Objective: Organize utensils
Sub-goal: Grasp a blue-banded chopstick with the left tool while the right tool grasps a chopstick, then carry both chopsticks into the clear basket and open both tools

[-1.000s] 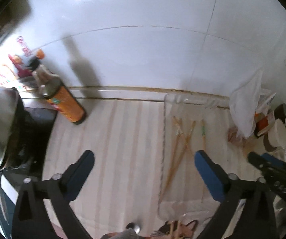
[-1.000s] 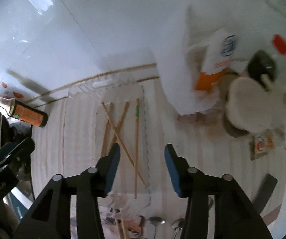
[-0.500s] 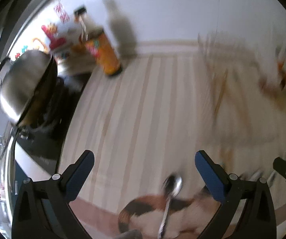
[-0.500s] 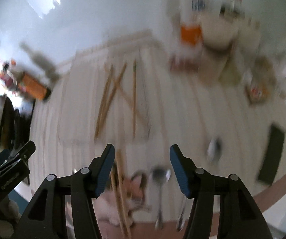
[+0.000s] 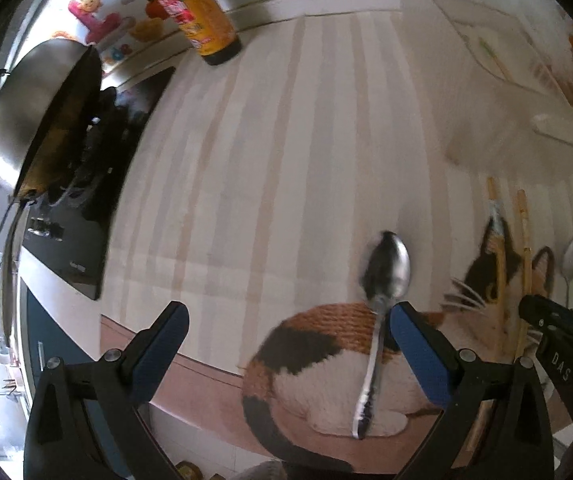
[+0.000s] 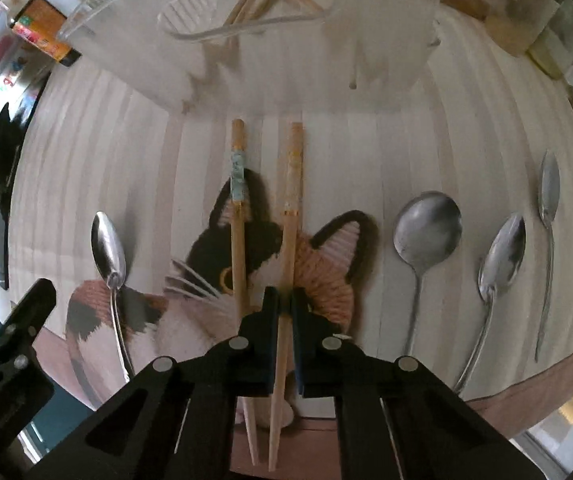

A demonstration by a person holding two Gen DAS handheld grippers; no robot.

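My right gripper (image 6: pixel 284 304) is shut on a wooden chopstick (image 6: pixel 291 216) that lies over a cat-shaped mat (image 6: pixel 206 300). A second chopstick (image 6: pixel 238 208) with a blue band lies just left of it. My left gripper (image 5: pixel 286 320) is open above the mat (image 5: pixel 326 352), with a steel spoon (image 5: pixel 386 276) beside its right finger. Three more spoons (image 6: pixel 426 236) lie to the right of the mat. A clear tray (image 6: pixel 246 8) at the back holds several chopsticks.
A soy sauce bottle (image 5: pixel 198 20) stands at the back wall. A steel wok (image 5: pixel 34 108) sits on a black cooktop (image 5: pixel 86 208) at the left. Jars and packets (image 6: pixel 518 28) crowd the back right. The counter's front edge runs just under the mat.
Both grippers have dropped and pulled back from the tray to the mat at the counter's front. My right gripper has closed on a chopstick. The left stays open.
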